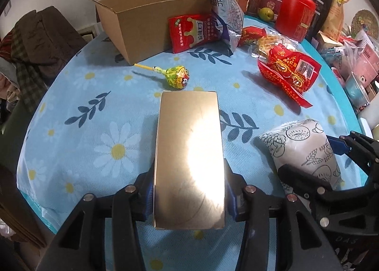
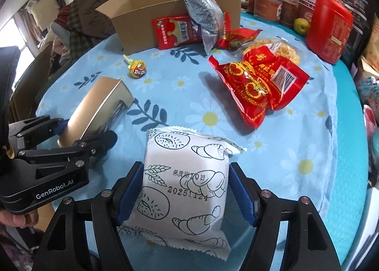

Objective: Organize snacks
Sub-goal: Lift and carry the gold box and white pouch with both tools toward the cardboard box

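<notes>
A shiny gold box (image 1: 189,152) lies lengthwise between the blue pads of my left gripper (image 1: 188,176), which is shut on its long sides just above the flowered cloth. The right wrist view shows the gold box (image 2: 94,107) tilted in the left gripper (image 2: 86,132). A white bread packet (image 2: 184,199) printed with croissants rests on the cloth between the fingers of my right gripper (image 2: 186,166). The jaws stand wide beside it and do not squeeze it. In the left wrist view the right gripper (image 1: 308,156) straddles that white packet (image 1: 296,143).
An open cardboard box (image 1: 142,26) stands at the back. A red pouch (image 1: 191,31) and a silver bag (image 1: 227,17) lean on it. A lollipop (image 1: 176,77) lies ahead, red packets (image 1: 286,69) to the right. A red canister (image 1: 296,15), jars and bags crowd the far right edge.
</notes>
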Demonstrator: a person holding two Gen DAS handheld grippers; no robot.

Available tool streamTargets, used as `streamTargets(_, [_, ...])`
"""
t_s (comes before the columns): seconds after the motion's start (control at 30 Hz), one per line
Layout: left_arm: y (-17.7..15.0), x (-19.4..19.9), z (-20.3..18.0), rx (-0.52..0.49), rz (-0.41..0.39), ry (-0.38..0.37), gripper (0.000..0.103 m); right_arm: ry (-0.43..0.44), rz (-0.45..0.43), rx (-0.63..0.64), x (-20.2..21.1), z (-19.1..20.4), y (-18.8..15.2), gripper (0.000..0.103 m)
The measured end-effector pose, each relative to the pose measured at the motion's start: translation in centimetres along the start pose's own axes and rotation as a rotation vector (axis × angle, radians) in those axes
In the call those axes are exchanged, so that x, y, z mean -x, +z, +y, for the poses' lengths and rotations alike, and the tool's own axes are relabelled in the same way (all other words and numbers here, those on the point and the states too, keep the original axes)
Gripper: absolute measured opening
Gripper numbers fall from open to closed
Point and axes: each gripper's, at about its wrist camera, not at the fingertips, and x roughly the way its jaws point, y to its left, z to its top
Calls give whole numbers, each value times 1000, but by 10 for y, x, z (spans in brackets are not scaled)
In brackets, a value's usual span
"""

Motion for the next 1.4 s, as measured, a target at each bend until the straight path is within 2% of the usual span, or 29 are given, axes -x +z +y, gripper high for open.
streamTargets(0.07, [2,-1,0,3,-1,-1,48,0,-3,5,0,0,0,72])
streamTargets(0.17, [1,-2,5,24,-23,-25,48,1,-20,27,1,2,-2,62])
streamTargets(0.2, [1,-1,7,36,-31,-33,45,-1,-24,32,2,3,-2,59])
streamTargets(0.37, [2,2,8,29,-34,-54,44,10,-33,46,5,3,2,54])
streamTargets(0.6, [9,23,4,29,-69,-115,44,60,-61,57,22,2,17,53])
streamTargets(0.7, [18,37,2,21,-108,-125,44,83,-81,62,33,1,27,53])
streamTargets(1.13, [70,90,6,1,-287,-146,44,110,-242,140,95,2,86,53])
streamTargets(1.4, [111,110,11,-3,-388,-148,44,109,-348,214,117,9,127,53])
